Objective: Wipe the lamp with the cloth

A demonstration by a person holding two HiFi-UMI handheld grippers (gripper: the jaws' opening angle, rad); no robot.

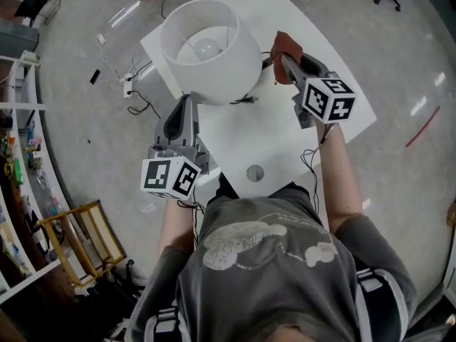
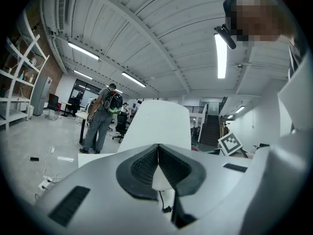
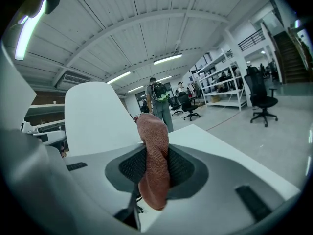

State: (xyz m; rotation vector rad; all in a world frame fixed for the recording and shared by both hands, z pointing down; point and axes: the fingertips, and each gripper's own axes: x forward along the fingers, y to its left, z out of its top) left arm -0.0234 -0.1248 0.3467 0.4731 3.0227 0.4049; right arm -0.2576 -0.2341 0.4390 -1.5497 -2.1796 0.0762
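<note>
Standing on a white rectangular table (image 1: pixel 235 134), the white drum-shaded lamp (image 1: pixel 210 48) is seen from above in the head view, with its round frosted bulb (image 1: pixel 206 47) visible through the open top of the shade. The right gripper (image 1: pixel 285 59) is clamped on a rust-brown terry cloth (image 1: pixel 286 45), which is held just to the right of the lamp's shade; whether the fabric touches the shade cannot be told. In the right gripper view the cloth stands upright between the two dark ribbed pads and pokes out above them, with the shade rising to its left. The left gripper (image 1: pixel 187 102) sits on the near side of the lamp, pointing toward the shade's lower edge, and its jaws are pressed together with nothing between them. A thin black cord (image 1: pixel 246 100) lies on the table at the near right of the lamp. A small grey round disc (image 1: pixel 255 172) rests on the table nearer the wearer than the lamp. Beyond the lamp, in both gripper views, a person with a backpack (image 2: pixel 101 119) stands on the grey floor.
</note>
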